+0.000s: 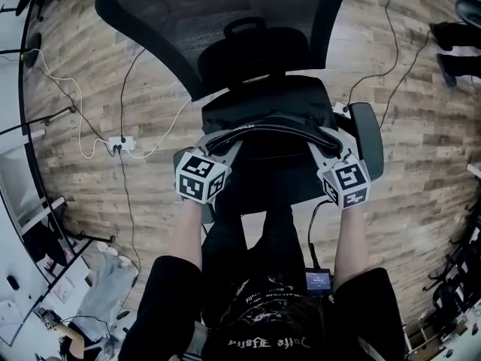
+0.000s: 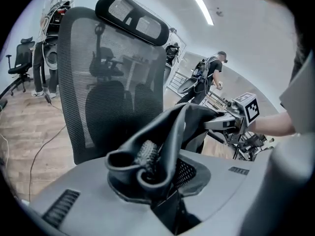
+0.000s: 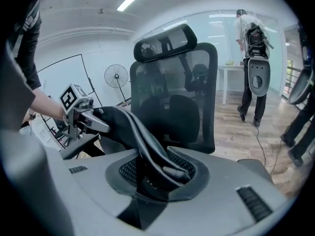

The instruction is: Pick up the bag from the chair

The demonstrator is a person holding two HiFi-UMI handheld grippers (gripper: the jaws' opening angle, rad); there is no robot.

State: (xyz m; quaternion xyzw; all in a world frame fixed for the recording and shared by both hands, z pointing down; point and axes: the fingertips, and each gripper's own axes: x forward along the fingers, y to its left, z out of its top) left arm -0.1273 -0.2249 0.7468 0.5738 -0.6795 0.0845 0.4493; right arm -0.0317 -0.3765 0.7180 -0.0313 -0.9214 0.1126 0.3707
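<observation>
Ideally both grippers should rise together and stay level, so the strap [image 1: 274,128] takes the load evenly and the bag [image 1: 263,100] clears the chair [image 1: 180,21] without swinging into its back. The left gripper [image 1: 228,144] is clenched on the strap, jaws nearly together with the folded webbing bunched between them. The right gripper [image 1: 322,147] clamps the strap's other end the same way. Between them the strap arcs just above the bag, which appears to rest on the chair's seat, up against its back, not yet lifted.
</observation>
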